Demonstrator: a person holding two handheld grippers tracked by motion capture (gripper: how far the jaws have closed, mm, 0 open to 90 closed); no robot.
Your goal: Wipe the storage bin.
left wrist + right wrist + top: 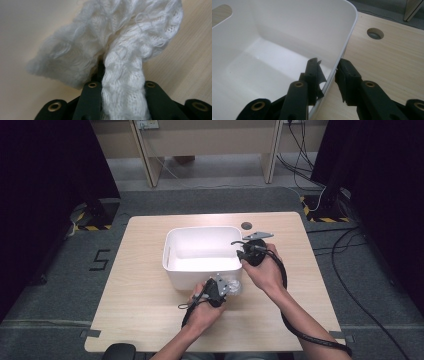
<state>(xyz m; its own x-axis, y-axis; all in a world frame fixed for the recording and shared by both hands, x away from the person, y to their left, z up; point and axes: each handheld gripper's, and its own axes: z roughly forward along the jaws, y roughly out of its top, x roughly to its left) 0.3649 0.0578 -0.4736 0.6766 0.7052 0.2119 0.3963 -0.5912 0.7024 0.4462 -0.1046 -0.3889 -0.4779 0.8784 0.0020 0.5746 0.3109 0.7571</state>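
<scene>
High view – bin: a white bin (202, 255) sits mid-table, empty inside.
High view – left tongs: the left gripper (218, 288) is at 6 o'clock of the bin, just outside its near wall, with a pale knit cloth (233, 286) bunched at its tip.
High view – right tongs: the right gripper (246, 254) is at 3 o'clock of the bin, on its right rim.
Left gripper view – grip: the jaws are closed tight on the cloth (120, 75); its long fold runs straight up out of them and the loose end flops left.
Right gripper view – grip: the jaws straddle the bin wall (342, 47) – one inside, one outside – about half open; whether the pads press it I cannot tell.
Key relation: the bin's opening lies at 12 o'clock from the cloth, so the left hand is nearer and probably only needs to lift over the near wall.
</scene>
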